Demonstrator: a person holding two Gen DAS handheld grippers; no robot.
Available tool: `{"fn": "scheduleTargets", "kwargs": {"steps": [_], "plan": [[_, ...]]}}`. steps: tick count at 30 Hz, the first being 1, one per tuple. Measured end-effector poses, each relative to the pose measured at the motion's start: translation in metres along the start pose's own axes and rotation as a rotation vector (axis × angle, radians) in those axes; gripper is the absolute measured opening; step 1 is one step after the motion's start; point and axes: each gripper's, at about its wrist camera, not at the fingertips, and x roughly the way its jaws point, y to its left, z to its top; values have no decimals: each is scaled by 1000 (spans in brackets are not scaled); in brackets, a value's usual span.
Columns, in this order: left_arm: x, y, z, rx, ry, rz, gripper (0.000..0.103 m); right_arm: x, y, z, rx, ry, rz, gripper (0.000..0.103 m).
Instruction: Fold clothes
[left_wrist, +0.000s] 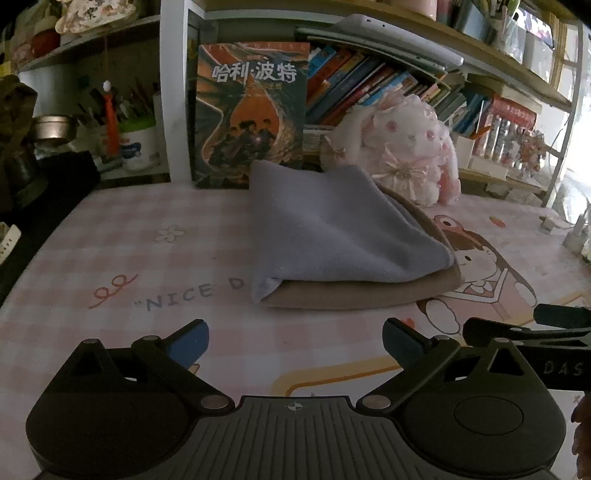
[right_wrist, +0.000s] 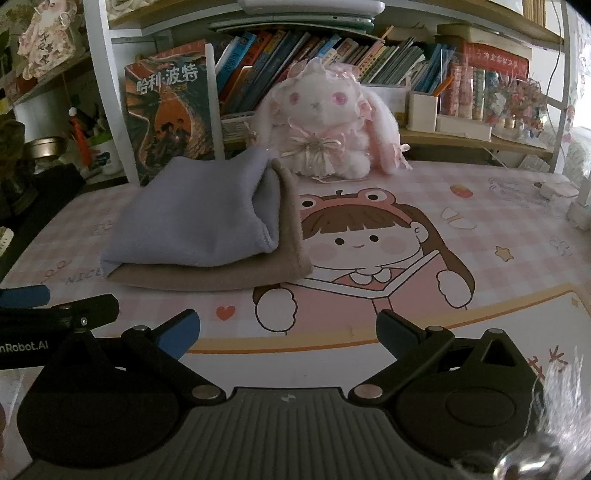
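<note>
Fingers of the left gripper (left_wrist: 295, 341) stand spread wide with nothing between them, held low and level over the pink checked desk mat (left_wrist: 147, 258). The right gripper (right_wrist: 288, 334) hovers the same way beside it, its blue pads apart and empty; each gripper's tip shows at the edge of the other's view. Both point toward the folded clothes just ahead: a lavender fleece piece (left_wrist: 332, 229) lies folded on top of a tan piece (left_wrist: 354, 295), the tan edge showing beneath and along the right side. Neither gripper touches the stack. Behind it a white plush rabbit (right_wrist: 325, 122) sits on the mat, and an illustrated book (left_wrist: 251, 110) stands upright against the bookshelf (right_wrist: 332, 48).
</note>
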Motion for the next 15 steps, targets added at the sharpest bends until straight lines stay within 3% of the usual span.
{"fn": "scheduleTargets", "kwargs": {"steps": [15], "plan": [[2,3,0,-15,10,10,103,1,2,-1,-3,10,6,103]]}}
